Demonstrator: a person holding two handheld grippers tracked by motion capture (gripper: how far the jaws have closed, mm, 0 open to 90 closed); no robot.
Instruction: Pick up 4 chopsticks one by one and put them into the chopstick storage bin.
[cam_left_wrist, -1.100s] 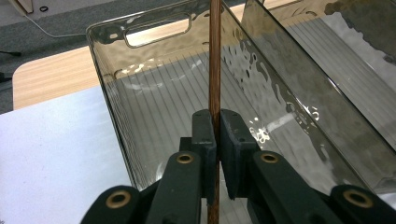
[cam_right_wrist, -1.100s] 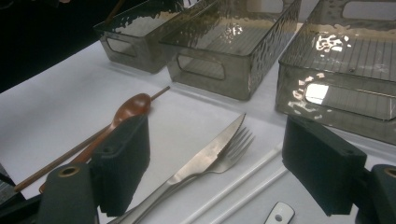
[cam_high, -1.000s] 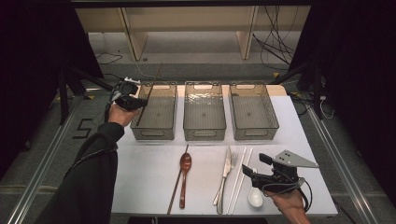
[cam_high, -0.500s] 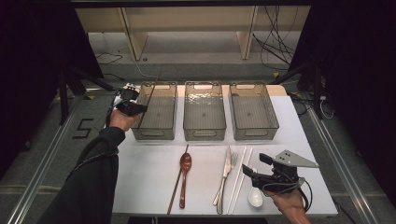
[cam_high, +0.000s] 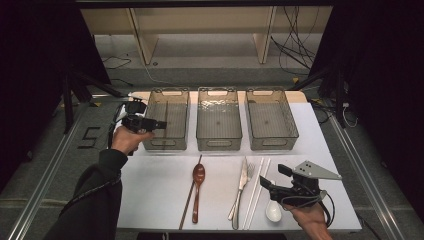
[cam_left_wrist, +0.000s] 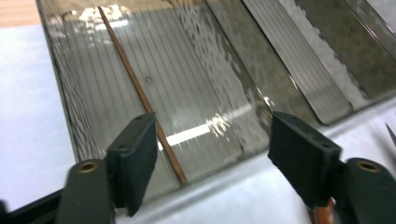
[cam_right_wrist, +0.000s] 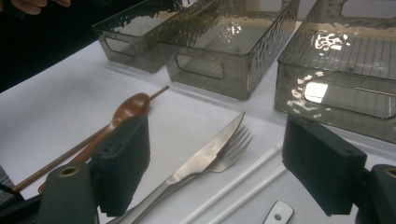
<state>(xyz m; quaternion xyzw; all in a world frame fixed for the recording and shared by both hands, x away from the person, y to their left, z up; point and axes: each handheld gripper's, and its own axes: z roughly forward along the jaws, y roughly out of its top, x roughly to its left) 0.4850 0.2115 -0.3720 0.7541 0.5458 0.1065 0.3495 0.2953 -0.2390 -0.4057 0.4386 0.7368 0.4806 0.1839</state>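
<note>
Now the left gripper (cam_left_wrist: 210, 154) has just been opening – jaws apart, nothing between them – above the left bin (cam_high: 166, 119), where a brown chopstick (cam_left_wrist: 140, 93) lies along the floor. Best to draw back clear of the rim before going for its mate (cam_high: 190, 192) beside the wooden spoon (cam_high: 198, 187). The right gripper (cam_high: 272, 186) waits with jaws apart near the knife (cam_high: 239, 187).

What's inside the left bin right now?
One brown chopstick lies along the floor of the left bin, below the open left gripper, whose jaws have just been opening. The gripper's jaws cover the bin's near edge.
</note>
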